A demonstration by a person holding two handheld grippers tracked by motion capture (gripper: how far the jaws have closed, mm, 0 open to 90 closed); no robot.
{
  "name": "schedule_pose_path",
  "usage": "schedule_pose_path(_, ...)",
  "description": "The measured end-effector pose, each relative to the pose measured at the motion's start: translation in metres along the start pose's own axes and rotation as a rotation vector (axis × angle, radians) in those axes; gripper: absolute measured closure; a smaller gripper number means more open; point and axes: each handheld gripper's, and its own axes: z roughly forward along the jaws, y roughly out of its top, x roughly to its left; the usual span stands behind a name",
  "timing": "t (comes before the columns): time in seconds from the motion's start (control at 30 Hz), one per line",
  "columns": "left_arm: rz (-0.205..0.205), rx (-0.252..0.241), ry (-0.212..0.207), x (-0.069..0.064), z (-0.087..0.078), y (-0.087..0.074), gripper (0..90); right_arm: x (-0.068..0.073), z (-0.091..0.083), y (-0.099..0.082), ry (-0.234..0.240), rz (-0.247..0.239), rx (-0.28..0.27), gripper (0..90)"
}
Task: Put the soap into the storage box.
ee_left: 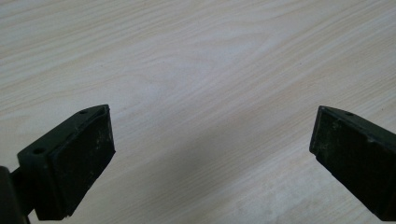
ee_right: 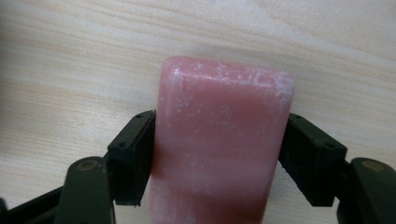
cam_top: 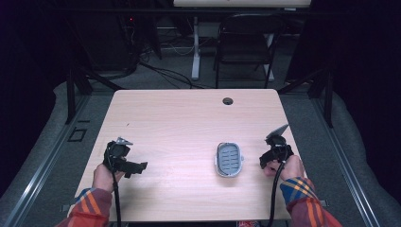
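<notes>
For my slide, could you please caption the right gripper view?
Right gripper clamps a pink soap bar above the wooden table.

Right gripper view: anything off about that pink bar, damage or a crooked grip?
Nothing alarming. The pink soap bar sits squarely between the right gripper's fingers, clamped on both sides. Its surface carries whitish powdery scuffs, but no visible cracks or chips.

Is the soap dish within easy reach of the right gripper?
Probably yes. The right gripper, shut on the pink soap, sits just right of the dish, with only bare table between them.
</notes>
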Motion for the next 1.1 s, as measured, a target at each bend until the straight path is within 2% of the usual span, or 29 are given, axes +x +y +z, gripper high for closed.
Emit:
schedule_pose_path(0.07, 0.0, 0.0, 0.0, 0.0, 0.0, 0.0, 0.0, 0.001, 0.001, 0.0, -0.004, -0.006, -0.001, 34.8)
schedule_pose_path(0.47, 0.0, 0.0, 0.001, 0.0, 0.0, 0.0, 0.0, 0.002, 0.001, 0.0, -0.009, -0.017, -0.004, 36.4)
schedule_pose_path(0.6, 0.001, -0.001, 0.0, 0.0, 0.0, 0.0, 0.0, 0.0, 0.001, 0.0, 0.007, -0.013, -0.011, 36.6)
schedule_pose_path(0.67, 0.002, -0.002, 0.0, 0.0, 0.0, 0.0, 0.0, -0.002, -0.003, 0.001, -0.004, -0.041, 0.022, 36.7)
schedule_pose_path(0.7, 0.002, -0.001, -0.001, 0.0, 0.0, 0.0, 0.0, -0.001, -0.001, -0.001, 0.02, -0.008, -0.025, 36.8)
schedule_pose_path(0.73, 0.001, -0.001, 0.0, 0.0, 0.0, 0.0, 0.0, -0.001, -0.004, 0.0, 0.006, -0.028, -0.004, 36.8)
schedule_pose_path(0.87, 0.001, 0.0, 0.0, 0.0, 0.0, 0.0, 0.0, -0.001, -0.005, 0.0, 0.016, -0.023, -0.017, 36.9)
schedule_pose_path(0.97, 0.001, 0.0, -0.001, 0.0, 0.0, 0.0, 0.0, -0.003, -0.01, 0.0, 0.009, -0.05, 0.006, 37.0)
schedule_pose_path(1.0, 0.001, 0.001, -0.001, 0.0, 0.0, 0.0, 0.0, -0.002, -0.011, 0.0, 0.019, -0.03, -0.017, 37.0)
schedule_pose_path(1.1, 0.001, 0.0, -0.002, 0.0, 0.0, 0.0, 0.0, -0.003, -0.012, 0.0, 0.027, -0.032, -0.018, 37.0)
